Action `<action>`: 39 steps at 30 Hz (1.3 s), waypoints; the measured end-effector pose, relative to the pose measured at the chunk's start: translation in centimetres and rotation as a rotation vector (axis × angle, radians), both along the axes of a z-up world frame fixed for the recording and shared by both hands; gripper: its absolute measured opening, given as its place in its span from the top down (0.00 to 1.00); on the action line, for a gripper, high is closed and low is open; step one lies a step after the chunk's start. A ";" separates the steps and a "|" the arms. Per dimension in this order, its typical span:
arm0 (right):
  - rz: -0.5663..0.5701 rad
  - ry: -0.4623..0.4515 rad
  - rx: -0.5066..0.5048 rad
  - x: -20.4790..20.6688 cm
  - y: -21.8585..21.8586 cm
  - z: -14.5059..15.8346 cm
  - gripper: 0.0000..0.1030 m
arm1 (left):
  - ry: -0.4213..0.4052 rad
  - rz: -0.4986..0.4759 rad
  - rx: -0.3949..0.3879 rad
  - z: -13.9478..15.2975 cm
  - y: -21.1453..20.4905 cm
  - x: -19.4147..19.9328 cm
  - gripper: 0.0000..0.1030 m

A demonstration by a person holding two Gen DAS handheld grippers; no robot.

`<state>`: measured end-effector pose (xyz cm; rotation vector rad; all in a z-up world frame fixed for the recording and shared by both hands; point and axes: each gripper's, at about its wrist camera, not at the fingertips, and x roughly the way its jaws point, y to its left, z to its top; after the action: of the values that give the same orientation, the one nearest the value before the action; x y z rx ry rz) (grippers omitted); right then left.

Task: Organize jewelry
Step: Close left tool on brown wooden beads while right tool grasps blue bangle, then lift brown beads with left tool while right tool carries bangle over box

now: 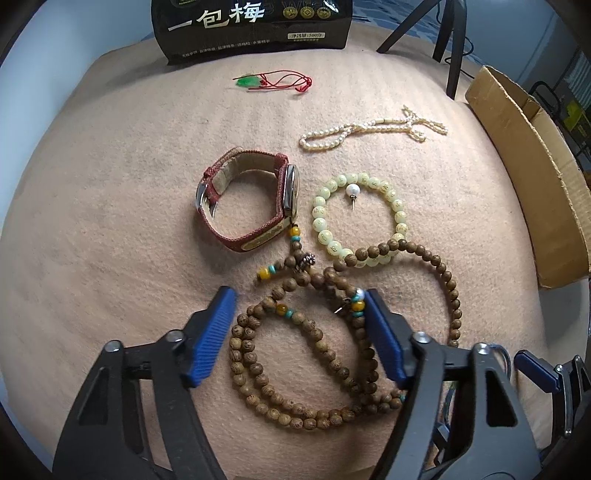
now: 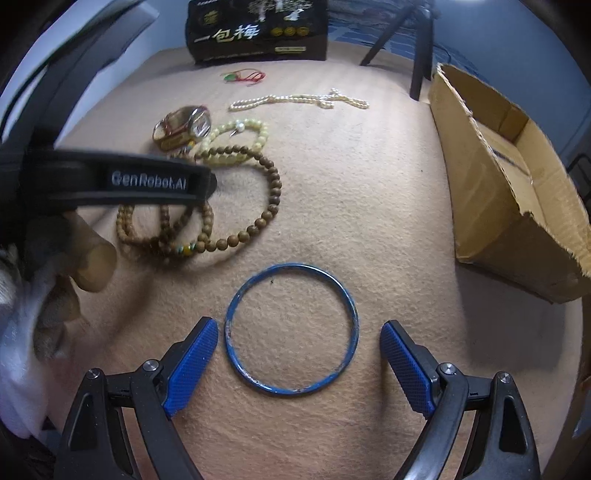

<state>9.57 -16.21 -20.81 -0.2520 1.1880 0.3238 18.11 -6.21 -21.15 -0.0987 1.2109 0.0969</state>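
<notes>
My left gripper (image 1: 299, 299) is open, its jaws on either side of the coiled wooden bead necklace (image 1: 295, 369), low over it. A red-strap watch (image 1: 247, 206), a pale green bead bracelet (image 1: 399, 218) with a pearl pin (image 1: 352, 192) inside, a pearl strand (image 1: 369, 129) and a red-cord jade pendant (image 1: 273, 82) lie beyond. My right gripper (image 2: 299, 330) is open, its jaws on either side of a blue bangle (image 2: 351, 306) on the cloth. The wooden necklace (image 2: 266, 214) also shows in the right wrist view, partly behind the left gripper body (image 2: 122, 181).
An open cardboard box (image 2: 509, 177) stands at the right; it also shows in the left wrist view (image 1: 535, 166). A black snack bag (image 1: 251, 29) stands at the back edge. Black tripod legs (image 1: 454, 48) stand at the back right. A tan cloth (image 1: 110, 221) covers the table.
</notes>
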 end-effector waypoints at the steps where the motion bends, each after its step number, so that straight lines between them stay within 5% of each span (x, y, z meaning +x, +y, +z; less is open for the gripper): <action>1: 0.001 -0.001 -0.004 0.1 0.0 0.0 0.13 | -0.005 -0.005 -0.002 0.2 0.3 -0.7 0.40; 4: -0.008 0.004 0.007 0.4 -0.3 0.1 0.28 | -0.016 -0.016 -0.013 0.5 1.0 -1.2 0.57; 7: -0.018 0.016 0.023 0.7 -0.8 0.2 0.29 | -0.019 -0.023 -0.047 1.2 2.8 -2.3 0.66; 15: -0.017 0.012 0.016 0.6 -1.2 0.1 0.29 | 0.010 -0.018 -0.200 1.2 6.0 -3.1 0.74; 21: -0.015 0.008 0.003 0.4 -1.2 0.2 0.29 | -0.003 -0.032 -0.150 1.3 5.2 -4.1 0.66; 25: -0.014 0.012 0.005 0.4 -1.3 0.3 0.29 | -0.026 -0.062 -0.133 1.1 3.8 -5.0 0.33; 28: -0.009 0.013 0.003 0.4 -1.4 0.3 0.29 | -0.047 -0.082 -0.063 0.9 2.8 -5.4 0.34; 30: -0.004 0.014 0.004 0.4 -1.5 0.3 0.29 | -0.052 -0.061 -0.056 1.0 3.0 -5.4 0.47; 34: 0.001 0.018 0.007 0.5 -1.7 0.4 0.29 | -0.050 -0.013 -0.113 1.2 4.7 -4.8 0.89; 39: -0.015 -0.013 0.022 0.3 -2.5 1.5 0.29 | -0.060 0.014 -0.186 2.0 6.8 -5.0 0.90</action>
<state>9.90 -18.69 -19.27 -0.2252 1.1719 0.3215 13.11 0.56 -19.12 -0.2705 1.1576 -0.0063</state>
